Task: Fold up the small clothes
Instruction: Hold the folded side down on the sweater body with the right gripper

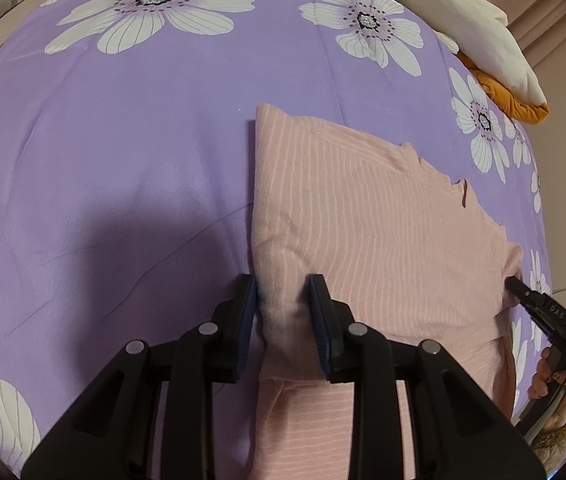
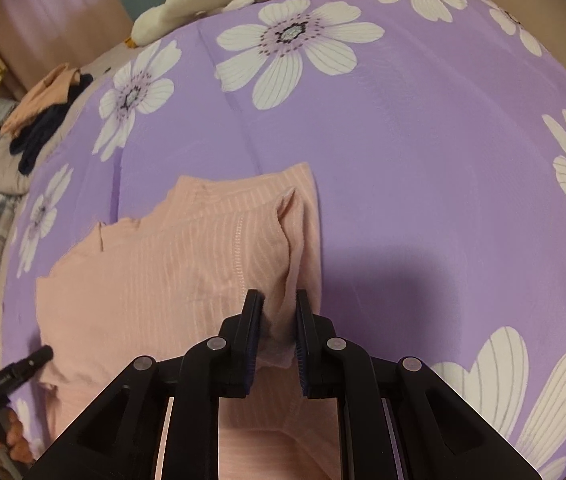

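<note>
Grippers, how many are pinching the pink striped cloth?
2. The left gripper straddles a raised fold at the near left edge of the pink cloth, though its grip looks loose. The right gripper pinches a fold at the near right edge.

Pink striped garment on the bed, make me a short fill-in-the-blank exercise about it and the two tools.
1. The pink garment has thin stripes coloured ____.
2. It lies on a purple bedspread printed with white ____.
3. The right tool is ____ on a fold of the garment.
4. Beyond the bedspread's far edge an ____ cloth lies under a white plush item.

Missing words: white; flowers; shut; orange
</note>
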### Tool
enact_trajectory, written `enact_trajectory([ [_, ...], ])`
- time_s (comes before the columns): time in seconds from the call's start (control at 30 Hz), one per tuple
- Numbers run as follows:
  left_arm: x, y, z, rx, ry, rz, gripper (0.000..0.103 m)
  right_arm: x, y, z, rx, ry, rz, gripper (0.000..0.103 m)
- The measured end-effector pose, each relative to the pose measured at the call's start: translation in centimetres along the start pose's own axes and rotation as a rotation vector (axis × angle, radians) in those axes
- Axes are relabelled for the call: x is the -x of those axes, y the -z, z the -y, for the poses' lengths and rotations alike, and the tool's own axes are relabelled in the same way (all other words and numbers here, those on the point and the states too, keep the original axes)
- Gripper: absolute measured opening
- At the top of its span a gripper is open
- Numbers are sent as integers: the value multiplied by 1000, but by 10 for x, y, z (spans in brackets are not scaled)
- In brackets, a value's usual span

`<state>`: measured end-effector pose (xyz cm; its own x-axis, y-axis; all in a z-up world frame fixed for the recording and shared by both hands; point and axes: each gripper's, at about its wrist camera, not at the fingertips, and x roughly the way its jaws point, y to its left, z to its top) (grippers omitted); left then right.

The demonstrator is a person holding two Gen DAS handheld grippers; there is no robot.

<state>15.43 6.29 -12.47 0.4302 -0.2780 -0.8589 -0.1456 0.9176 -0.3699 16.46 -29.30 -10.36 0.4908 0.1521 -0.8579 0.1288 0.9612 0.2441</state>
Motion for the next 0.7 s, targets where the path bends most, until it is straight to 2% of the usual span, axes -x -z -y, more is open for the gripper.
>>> enact_trajectory([
  [0.2, 4, 7, 4, -20, 13, -10, 29, 16, 4, 11, -27, -8, 17, 12],
  [0.33, 5, 11, 2, -13, 27, -16, 29, 9, 7, 13, -44, -62, -23, 12],
  [0.43, 6, 15, 3, -17, 24, -16, 31, 6, 11, 8, -22, -26, -18, 12],
  [0.5, 7, 17, 4, -21, 21, -16, 32, 9, 11, 6, -17, -18, -6, 7],
  [0.7, 8, 21, 1, -19, 35, -20, 34, 29, 13, 1, 10, -2, 57, 7],
])
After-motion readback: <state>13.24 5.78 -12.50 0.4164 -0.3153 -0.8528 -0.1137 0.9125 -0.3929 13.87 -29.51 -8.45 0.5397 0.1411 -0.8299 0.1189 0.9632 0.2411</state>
